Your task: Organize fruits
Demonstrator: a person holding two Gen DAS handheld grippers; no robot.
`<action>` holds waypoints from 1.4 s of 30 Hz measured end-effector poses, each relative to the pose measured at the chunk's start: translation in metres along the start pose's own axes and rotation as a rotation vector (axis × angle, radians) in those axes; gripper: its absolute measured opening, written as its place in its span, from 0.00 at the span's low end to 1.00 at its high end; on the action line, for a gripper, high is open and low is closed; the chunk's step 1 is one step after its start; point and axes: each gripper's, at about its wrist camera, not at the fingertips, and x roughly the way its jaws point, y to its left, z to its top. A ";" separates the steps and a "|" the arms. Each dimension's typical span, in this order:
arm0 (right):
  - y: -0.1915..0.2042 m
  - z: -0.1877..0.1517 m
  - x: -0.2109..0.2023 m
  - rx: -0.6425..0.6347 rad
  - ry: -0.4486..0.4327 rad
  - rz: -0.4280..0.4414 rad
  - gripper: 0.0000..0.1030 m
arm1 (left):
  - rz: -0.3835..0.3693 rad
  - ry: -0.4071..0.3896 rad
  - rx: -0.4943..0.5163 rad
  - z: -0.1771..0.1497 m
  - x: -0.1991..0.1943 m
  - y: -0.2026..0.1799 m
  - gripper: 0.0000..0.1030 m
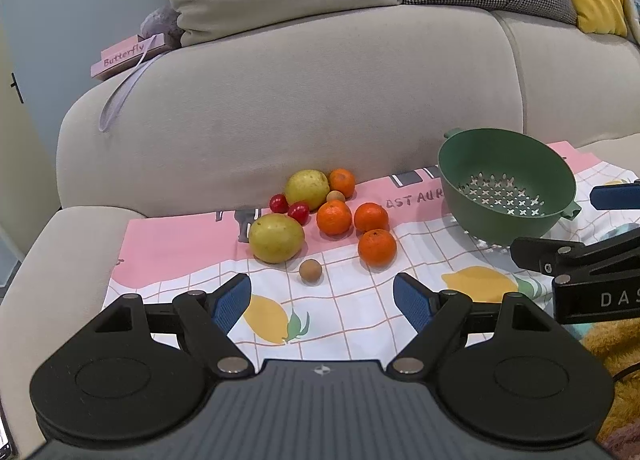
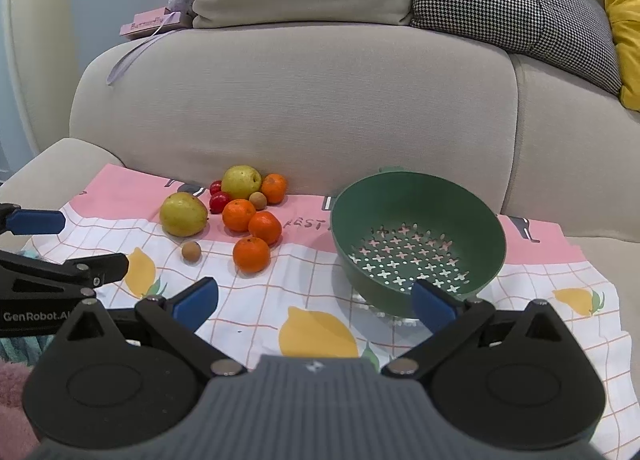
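Observation:
A pile of fruit lies on a patterned cloth (image 1: 192, 252) on the sofa seat: two yellow-green pears (image 1: 276, 238) (image 2: 183, 214), several oranges (image 1: 377, 247) (image 2: 251, 254), two red cherry tomatoes (image 1: 298, 212) (image 2: 219, 202) and small brown longans (image 1: 310, 271) (image 2: 191, 251). An empty green colander (image 1: 506, 180) (image 2: 418, 236) stands to the right of the pile. My left gripper (image 1: 322, 302) is open and empty, just in front of the near longan. My right gripper (image 2: 316, 300) is open and empty, in front of the colander's near rim.
The beige sofa back (image 1: 300, 100) rises right behind the fruit. Cushions (image 2: 512, 4) lean along the top. A pink book (image 1: 128, 56) lies on the sofa's left shoulder. The cloth (image 2: 540, 340) hangs over the seat's front edge.

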 end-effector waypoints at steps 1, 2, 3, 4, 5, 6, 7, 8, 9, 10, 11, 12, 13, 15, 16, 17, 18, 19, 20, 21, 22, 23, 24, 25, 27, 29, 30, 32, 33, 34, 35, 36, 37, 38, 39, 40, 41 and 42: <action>0.000 0.000 0.001 0.002 0.002 0.000 0.96 | 0.000 0.001 0.001 0.000 0.000 0.000 0.92; 0.000 0.000 0.001 0.003 0.003 -0.001 0.96 | 0.000 0.002 0.001 0.000 0.000 0.000 0.92; 0.000 0.000 0.001 0.003 0.004 -0.001 0.96 | 0.000 0.003 0.001 0.001 0.001 -0.001 0.92; 0.000 -0.001 0.002 0.003 0.005 -0.001 0.96 | 0.000 0.002 0.001 0.000 0.001 -0.001 0.92; -0.001 -0.001 0.002 0.002 0.005 -0.001 0.96 | -0.001 0.003 0.001 0.000 0.001 -0.001 0.92; -0.001 -0.001 0.002 0.003 0.004 0.000 0.96 | -0.001 0.003 0.002 0.000 0.001 -0.002 0.92; -0.001 -0.001 0.002 0.002 0.003 0.000 0.96 | -0.002 0.004 0.002 0.000 0.001 -0.002 0.92; -0.001 -0.001 0.002 0.003 0.004 -0.001 0.96 | -0.003 0.004 0.002 0.000 0.001 -0.002 0.92; 0.000 -0.001 0.002 0.003 0.004 -0.001 0.96 | -0.003 0.005 0.002 0.001 0.002 -0.002 0.92; 0.000 -0.001 0.001 0.003 0.005 -0.002 0.96 | -0.003 0.006 0.001 0.000 0.002 -0.003 0.92; 0.000 -0.001 0.002 0.004 0.006 -0.002 0.96 | -0.004 0.006 0.001 0.000 0.002 -0.003 0.92; 0.000 -0.002 0.002 0.004 0.007 -0.002 0.96 | -0.005 0.006 0.000 0.000 0.002 -0.003 0.92; -0.001 -0.002 0.002 0.005 0.009 -0.003 0.96 | -0.006 0.006 -0.001 0.000 0.002 -0.003 0.92; -0.001 -0.002 0.002 0.004 0.010 -0.003 0.96 | -0.007 0.007 -0.004 0.000 0.003 -0.002 0.92; -0.001 -0.002 0.002 0.003 0.011 -0.003 0.96 | -0.007 0.008 -0.005 0.000 0.003 -0.002 0.92; 0.000 -0.002 0.003 0.001 0.012 -0.004 0.96 | -0.008 0.009 -0.007 0.000 0.003 -0.002 0.92; 0.000 -0.002 0.003 0.000 0.014 -0.005 0.96 | -0.007 0.010 -0.009 0.000 0.003 -0.002 0.92; 0.000 -0.002 0.003 -0.001 0.016 -0.006 0.96 | -0.007 0.011 -0.010 0.000 0.004 -0.002 0.92; 0.001 -0.003 0.004 -0.003 0.018 -0.007 0.96 | -0.008 0.013 -0.012 -0.001 0.004 -0.002 0.92; 0.001 -0.003 0.004 -0.004 0.020 -0.008 0.96 | -0.009 0.014 -0.014 -0.001 0.004 -0.002 0.92; 0.001 -0.003 0.004 -0.005 0.022 -0.011 0.96 | -0.008 0.015 -0.016 -0.001 0.005 -0.002 0.92; 0.002 -0.003 0.005 -0.005 0.024 -0.014 0.96 | -0.009 0.017 -0.017 -0.001 0.005 -0.001 0.92; 0.002 -0.003 0.005 -0.006 0.026 -0.017 0.96 | -0.009 0.018 -0.019 -0.001 0.005 -0.001 0.92; 0.002 -0.004 0.005 -0.005 0.028 -0.020 0.96 | -0.010 0.020 -0.019 -0.001 0.005 -0.001 0.92; 0.002 -0.004 0.006 -0.003 0.033 -0.023 0.96 | -0.010 0.022 -0.020 -0.002 0.006 -0.002 0.92; 0.002 -0.003 0.006 -0.004 0.035 -0.025 0.96 | -0.011 0.023 -0.018 -0.002 0.006 -0.003 0.92; 0.003 -0.004 0.006 -0.004 0.036 -0.027 0.96 | -0.012 0.024 -0.018 -0.002 0.006 -0.003 0.92; 0.003 -0.004 0.006 -0.005 0.037 -0.028 0.96 | -0.013 0.026 -0.017 -0.002 0.007 -0.003 0.92; 0.003 -0.004 0.006 -0.006 0.038 -0.029 0.96 | -0.014 0.027 -0.018 -0.002 0.007 -0.003 0.92; 0.003 -0.004 0.006 -0.006 0.039 -0.030 0.96 | -0.014 0.028 -0.018 -0.002 0.007 -0.003 0.92; 0.003 -0.004 0.006 -0.006 0.040 -0.031 0.96 | -0.014 0.028 -0.019 -0.002 0.007 -0.004 0.92; 0.003 -0.004 0.007 -0.006 0.041 -0.032 0.96 | -0.014 0.028 -0.020 -0.002 0.007 -0.004 0.92; 0.003 -0.004 0.007 -0.006 0.043 -0.033 0.96 | -0.014 0.028 -0.019 -0.002 0.007 -0.004 0.92; 0.004 -0.004 0.007 -0.006 0.044 -0.034 0.96 | -0.014 0.028 -0.020 -0.002 0.007 -0.004 0.92; 0.004 -0.004 0.008 -0.005 0.045 -0.034 0.96 | -0.014 0.028 -0.019 -0.002 0.007 -0.004 0.92; 0.004 -0.004 0.008 -0.004 0.047 -0.035 0.96 | -0.014 0.028 -0.019 -0.002 0.007 -0.004 0.92; 0.004 -0.004 0.008 -0.004 0.048 -0.035 0.96 | -0.014 0.029 -0.020 -0.002 0.008 -0.004 0.92; 0.004 -0.004 0.009 -0.004 0.049 -0.036 0.96 | -0.014 0.030 -0.021 -0.002 0.009 -0.004 0.92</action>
